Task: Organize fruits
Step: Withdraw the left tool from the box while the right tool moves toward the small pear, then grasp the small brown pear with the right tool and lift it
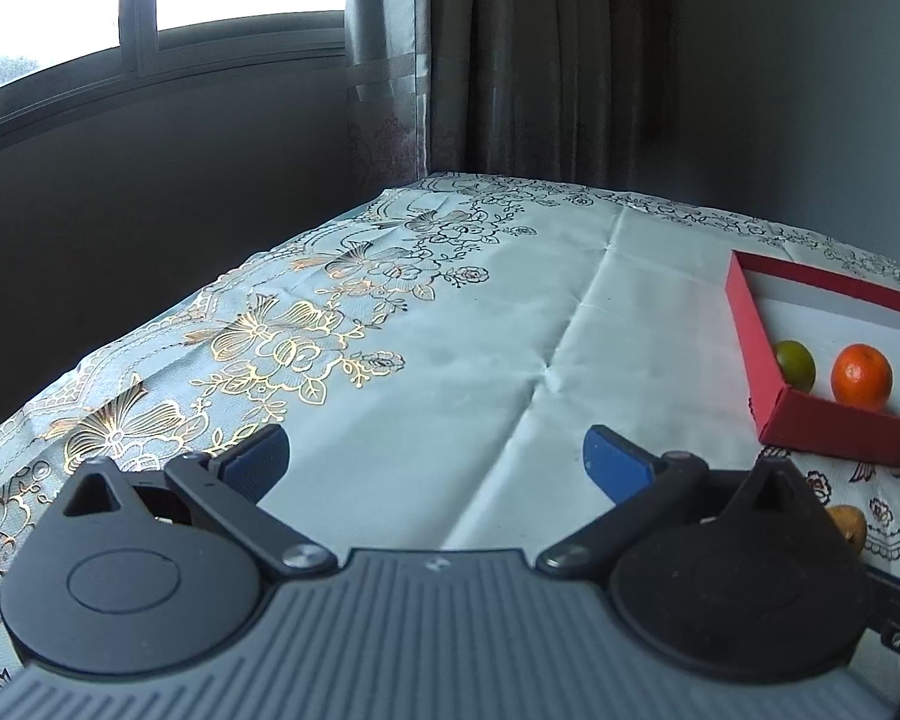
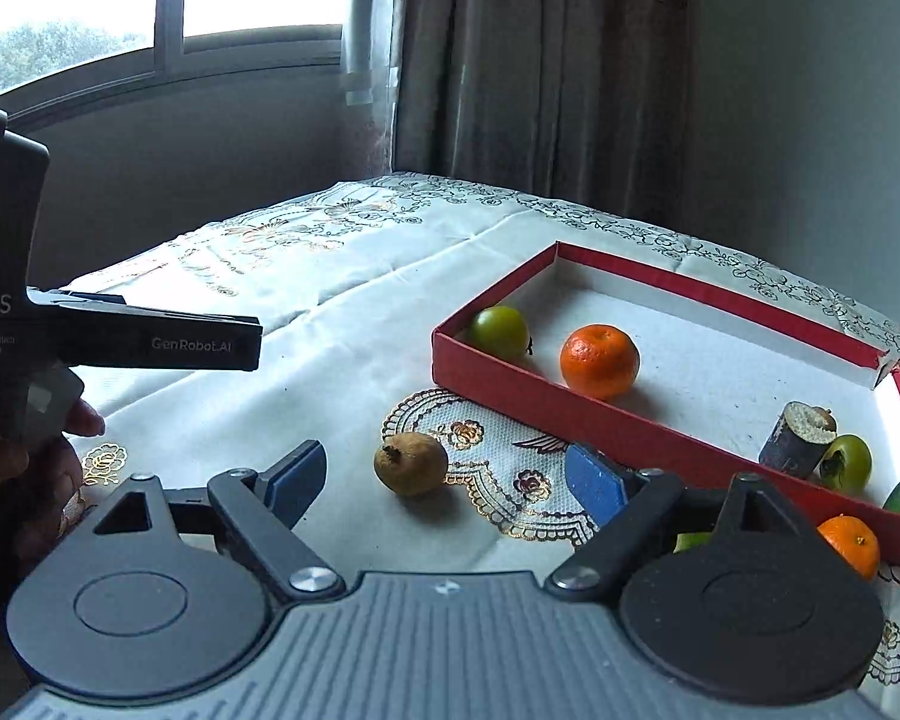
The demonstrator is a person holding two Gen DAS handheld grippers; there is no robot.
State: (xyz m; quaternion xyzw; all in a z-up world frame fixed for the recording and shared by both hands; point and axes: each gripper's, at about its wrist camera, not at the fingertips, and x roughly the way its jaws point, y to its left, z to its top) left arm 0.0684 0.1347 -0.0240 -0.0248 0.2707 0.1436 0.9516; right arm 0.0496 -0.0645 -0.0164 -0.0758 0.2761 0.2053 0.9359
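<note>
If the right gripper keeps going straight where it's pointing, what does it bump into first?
Probably the brown fruit lying on the tablecloth: it sits just ahead, between the open right gripper fingers' line. The red box lies further right. Depth is hard to judge.

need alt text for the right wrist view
An open right hand-held gripper points at a brown dried fruit lying on a floral tablecloth. Behind it, a red box holds a tangerine and green fruits.
</note>
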